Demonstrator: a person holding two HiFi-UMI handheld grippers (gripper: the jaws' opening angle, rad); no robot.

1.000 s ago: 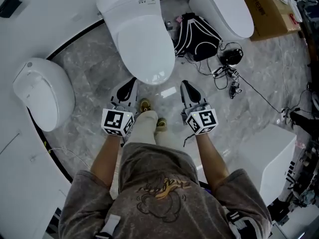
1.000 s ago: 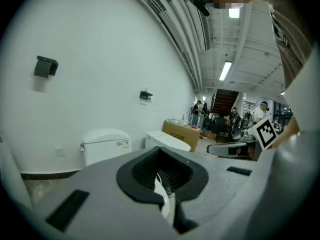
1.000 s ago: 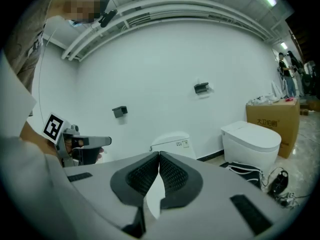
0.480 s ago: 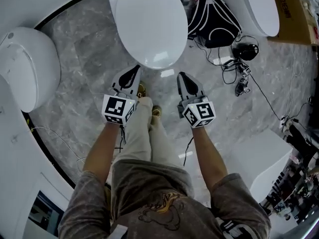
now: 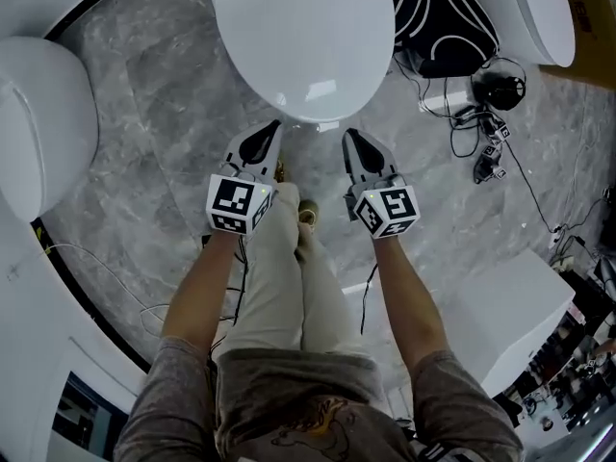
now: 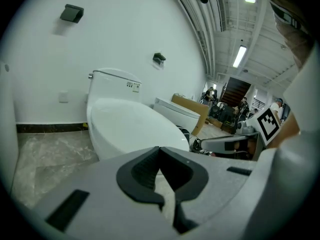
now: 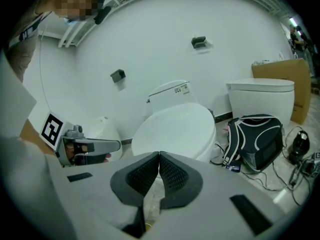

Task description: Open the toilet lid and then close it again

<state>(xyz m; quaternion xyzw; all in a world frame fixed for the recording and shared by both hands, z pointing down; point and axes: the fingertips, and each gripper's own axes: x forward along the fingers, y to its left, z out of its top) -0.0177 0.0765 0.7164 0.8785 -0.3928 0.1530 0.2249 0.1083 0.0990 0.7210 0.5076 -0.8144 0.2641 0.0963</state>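
**Both claws shut and empty at the front edge of a closed lid**

Head view: you hold the left claw (image 5: pixel 274 126) and the right claw (image 5: pixel 348 135) side by side, with their tips at the front edge of the toilet lid (image 5: pixel 298 37). From above you cannot tell whether they touch it. The lid lies flat on the bowl. It is a smooth, glossy white oval with a rounded rim. The floor (image 5: pixel 164 114) is polished grey stone with pale veins, and it is bare between the claws and out to your left. A soft black bag (image 5: pixel 448 22) with white piping and loose cables (image 5: pixel 491 142) crowd the right. A second white toilet (image 5: pixel 38 114) curves in at the far left.

Left gripper view: the ribbed black pads meet with nothing between them. The lid's curved front sits close behind the tips, and a boxy tank (image 6: pixel 112 81) stands against a plain white wall (image 6: pixel 125 29).

Right gripper view: these jaws are pressed together too and hold nothing. The lid's front edge is just beyond them, and the bag is off to the right.
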